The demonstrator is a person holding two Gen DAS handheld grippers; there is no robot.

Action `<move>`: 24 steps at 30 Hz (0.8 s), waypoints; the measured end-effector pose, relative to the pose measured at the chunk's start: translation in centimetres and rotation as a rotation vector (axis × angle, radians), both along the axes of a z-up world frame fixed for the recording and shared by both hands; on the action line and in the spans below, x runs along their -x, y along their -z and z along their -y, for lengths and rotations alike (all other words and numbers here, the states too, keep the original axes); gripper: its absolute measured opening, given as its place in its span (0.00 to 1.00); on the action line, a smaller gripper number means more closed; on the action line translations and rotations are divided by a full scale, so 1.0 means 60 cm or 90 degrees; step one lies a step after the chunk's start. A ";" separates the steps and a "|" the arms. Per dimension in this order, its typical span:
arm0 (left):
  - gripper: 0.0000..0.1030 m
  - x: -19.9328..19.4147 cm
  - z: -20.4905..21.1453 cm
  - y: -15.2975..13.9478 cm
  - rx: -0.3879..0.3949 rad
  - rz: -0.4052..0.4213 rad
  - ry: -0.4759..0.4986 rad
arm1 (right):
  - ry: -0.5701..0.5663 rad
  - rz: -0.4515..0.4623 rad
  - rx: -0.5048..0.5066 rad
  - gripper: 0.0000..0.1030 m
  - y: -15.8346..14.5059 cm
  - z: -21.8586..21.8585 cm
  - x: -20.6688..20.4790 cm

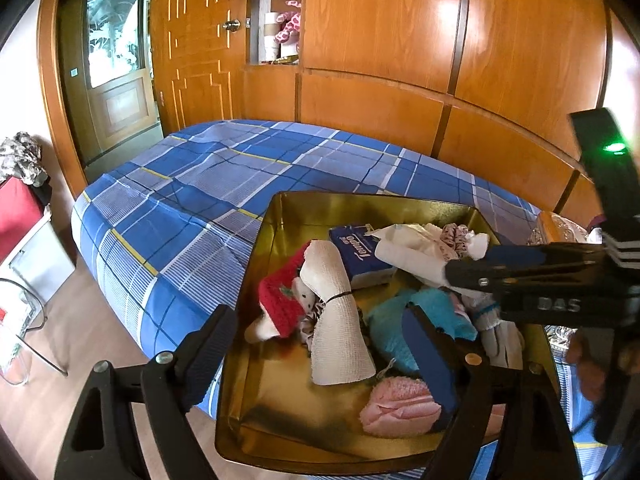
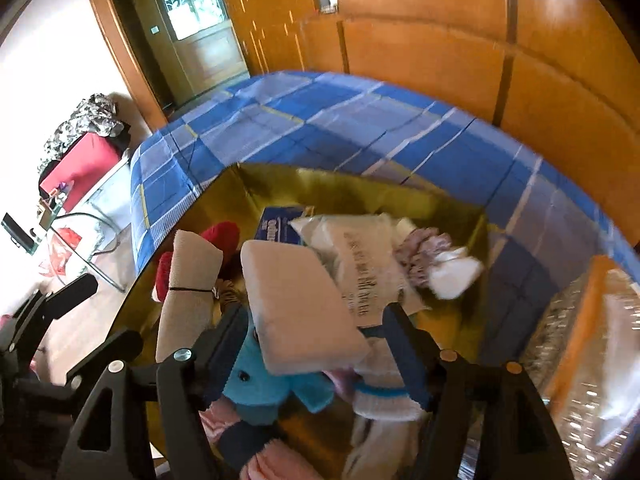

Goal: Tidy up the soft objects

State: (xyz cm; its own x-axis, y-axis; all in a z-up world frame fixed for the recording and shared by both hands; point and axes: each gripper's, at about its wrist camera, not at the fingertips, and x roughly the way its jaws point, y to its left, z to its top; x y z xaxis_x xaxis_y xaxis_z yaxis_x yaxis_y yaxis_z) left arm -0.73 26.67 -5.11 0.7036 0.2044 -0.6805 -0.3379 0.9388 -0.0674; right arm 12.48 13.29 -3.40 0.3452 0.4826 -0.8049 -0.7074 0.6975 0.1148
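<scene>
A gold tin tray [image 1: 280, 216] sits on the blue checked bed and holds several soft things: a rolled white bandage [image 1: 340, 320], a red knit piece [image 1: 280, 304], a blue tissue pack [image 1: 360, 256], a turquoise cloth [image 1: 400, 332] and a pink puff [image 1: 396, 404]. My left gripper [image 1: 320, 356] is open and empty over the tray's near left part. My right gripper [image 2: 316, 344] hovers over the tray with a beige sponge pad [image 2: 296, 304] between its wide-spread fingers; the view is blurred. It also shows in the left wrist view [image 1: 464, 264], over a white packet [image 1: 408, 256].
The tray [image 2: 360, 192] also holds a printed white packet [image 2: 360, 264] and a mauve scrunchie [image 2: 420, 256]. A clear crinkly package [image 2: 580, 340] lies right of the tray. Wooden wardrobe panels [image 1: 400, 60] stand behind the bed [image 1: 200, 184]. A glass side table [image 1: 24, 320] stands at left.
</scene>
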 end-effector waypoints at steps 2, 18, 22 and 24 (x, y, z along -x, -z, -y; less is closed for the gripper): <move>0.85 0.001 0.001 -0.002 -0.004 0.002 -0.003 | -0.008 0.020 -0.008 0.69 -0.009 0.007 0.014; 0.94 0.014 0.028 -0.031 -0.029 0.027 -0.002 | 0.027 0.019 0.004 0.46 0.025 0.014 0.033; 0.97 0.016 0.036 -0.035 -0.035 0.031 -0.002 | 0.053 0.071 0.010 0.47 0.002 0.031 0.053; 0.99 0.018 0.040 -0.039 -0.039 0.036 -0.004 | 0.076 0.101 0.016 0.47 -0.009 0.043 0.066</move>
State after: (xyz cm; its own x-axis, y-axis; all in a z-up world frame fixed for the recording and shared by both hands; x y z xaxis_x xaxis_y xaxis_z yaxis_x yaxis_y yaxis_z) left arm -1.80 24.24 -2.77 0.7390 0.2486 -0.6262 -0.3411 0.9396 -0.0295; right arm 8.55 10.72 -2.87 0.5225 0.4110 -0.7470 -0.6273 0.7787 -0.0104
